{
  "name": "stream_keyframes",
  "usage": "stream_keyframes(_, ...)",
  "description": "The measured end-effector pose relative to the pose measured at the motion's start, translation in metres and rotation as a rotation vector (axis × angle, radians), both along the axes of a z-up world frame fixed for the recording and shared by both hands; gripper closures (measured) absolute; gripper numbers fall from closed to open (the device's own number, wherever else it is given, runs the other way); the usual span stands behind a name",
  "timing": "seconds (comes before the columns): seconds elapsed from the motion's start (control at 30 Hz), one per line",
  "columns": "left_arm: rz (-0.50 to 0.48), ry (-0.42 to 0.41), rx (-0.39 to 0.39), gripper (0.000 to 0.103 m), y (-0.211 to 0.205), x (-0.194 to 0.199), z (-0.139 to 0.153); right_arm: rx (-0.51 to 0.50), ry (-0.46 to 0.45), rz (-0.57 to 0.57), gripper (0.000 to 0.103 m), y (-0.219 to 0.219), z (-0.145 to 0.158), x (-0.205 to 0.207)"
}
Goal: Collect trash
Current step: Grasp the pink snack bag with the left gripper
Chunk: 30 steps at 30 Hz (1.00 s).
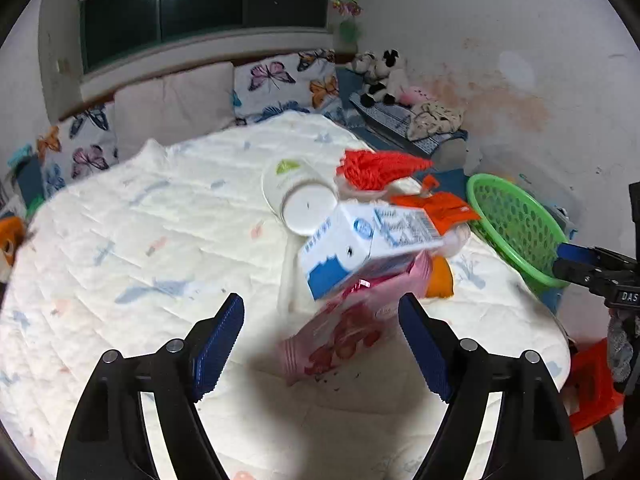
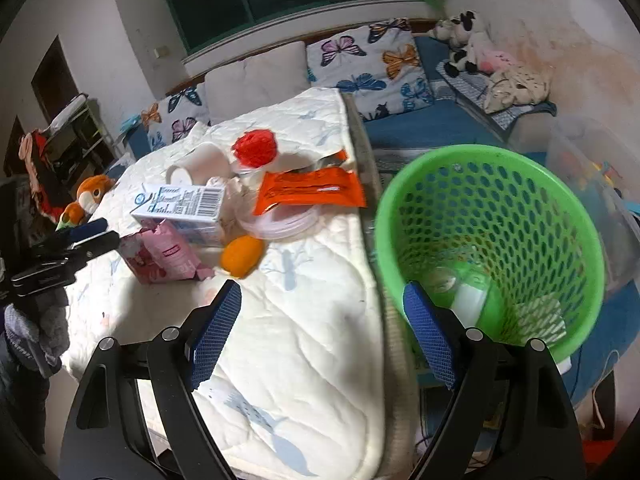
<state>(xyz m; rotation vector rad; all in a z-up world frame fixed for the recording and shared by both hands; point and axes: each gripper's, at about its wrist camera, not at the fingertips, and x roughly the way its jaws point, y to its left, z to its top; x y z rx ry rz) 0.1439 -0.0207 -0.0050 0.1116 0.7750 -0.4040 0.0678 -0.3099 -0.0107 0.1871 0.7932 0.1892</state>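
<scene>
— Tools first: how do we hold them?

— Both tilt downward over the quilted bed [image 2: 320, 340]. Our left tool [image 1: 320, 340] has its blue pads spread wide with nothing gripped; the pink packet [image 1: 340, 332] lies on the quilt beyond, between the fingers as we see it, untouched. Our right tool [image 2: 322, 332] is likewise spread and empty, one finger over the quilt, the other over the rim of the green basket [image 2: 492, 240].

— Where is the trash?

— Heaped near the bed's edge beside the basket: a blue-and-white carton [image 1: 360, 240] leaning on the pink packet, a white cup [image 1: 300, 196] on its side, an orange wrapper [image 2: 308, 192], a red mesh bundle [image 2: 256, 148], an orange lump [image 2: 242, 258] and a clear lid [image 2: 280, 224]. The basket already holds some pieces.

— Any writing we can read?

— The carton shows a barcode and small print, too blurred to read. The pink packet's letters are partly hidden.

— What else is unclear?

— The basket's contents [image 2: 468, 296] are smeared; we cannot name them.
</scene>
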Motion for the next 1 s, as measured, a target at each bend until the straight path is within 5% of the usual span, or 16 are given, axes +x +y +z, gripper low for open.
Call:
stream_keyframes(0.33,-0.051,0.02,-0.004,0.04,-0.003,0.004,-0.027,-0.003,0.025,0.063,0.02,0.032,-0.007,0.016)
stream_keyframes(0.67,-0.076,0.018,-0.043,0.074,0.001,-0.004,-0.029,-0.003,0.04,0.11,0.02,0.058,-0.015,0.027)
stream_keyframes(1.0,-0.063,0.017,-0.089,0.09,0.012,-0.031,-0.024,-0.024,0.062,0.143,0.037,0.085,-0.033,0.051)
